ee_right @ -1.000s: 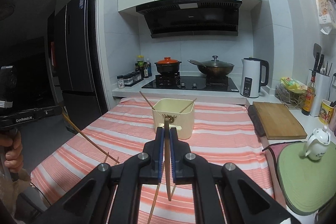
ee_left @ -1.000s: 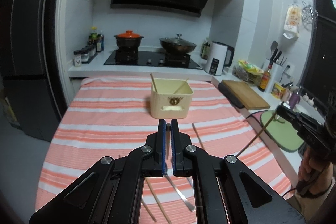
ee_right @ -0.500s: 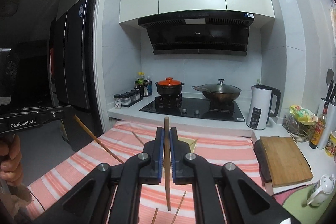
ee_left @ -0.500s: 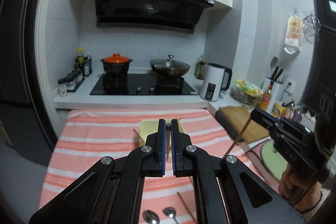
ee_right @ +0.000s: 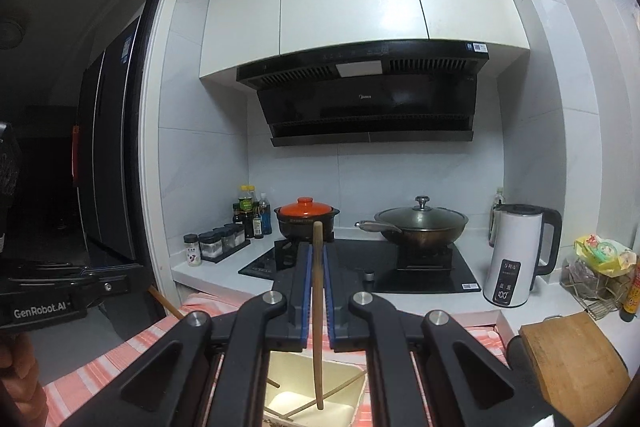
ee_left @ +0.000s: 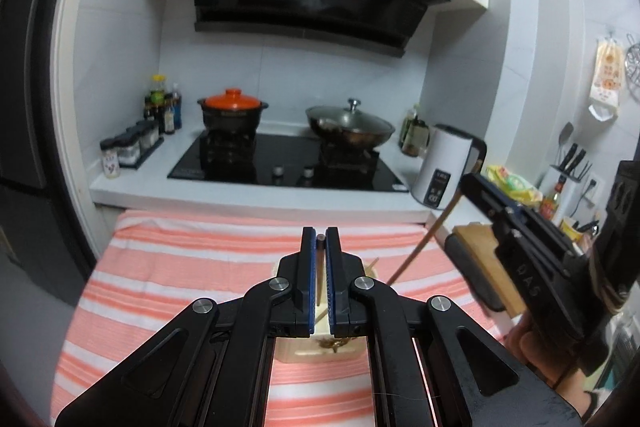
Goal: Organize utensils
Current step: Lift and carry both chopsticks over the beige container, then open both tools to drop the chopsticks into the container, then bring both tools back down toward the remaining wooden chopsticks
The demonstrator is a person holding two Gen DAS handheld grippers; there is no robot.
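In the left wrist view my left gripper (ee_left: 319,233) is shut on a brown chopstick (ee_left: 319,279) that stands nearly upright between the blue pads. Just below the jaws sits the cream utensil holder (ee_left: 320,353), mostly hidden by them. To the right my right gripper (ee_left: 466,185) carries a slanted chopstick (ee_left: 424,241). Seen from the right wrist, that right gripper (ee_right: 315,249) is shut on its chopstick (ee_right: 317,307), whose lower end hangs over the open holder (ee_right: 348,393) with two sticks inside. My left gripper (ee_right: 134,279) shows at the left edge.
The holder stands on a table with an orange-and-white striped cloth (ee_left: 180,267). Behind it are a black hob (ee_left: 280,163) with an orange-lidded pot (ee_left: 232,111) and a wok (ee_left: 350,129). A white kettle (ee_left: 444,169) and a wooden board (ee_right: 576,359) are on the right.
Both grippers have moved forward over the table toward the hob, each still holding its chopstick. The holder has gone from ahead of the jaws to directly beneath them; the loose utensils have dropped from view.
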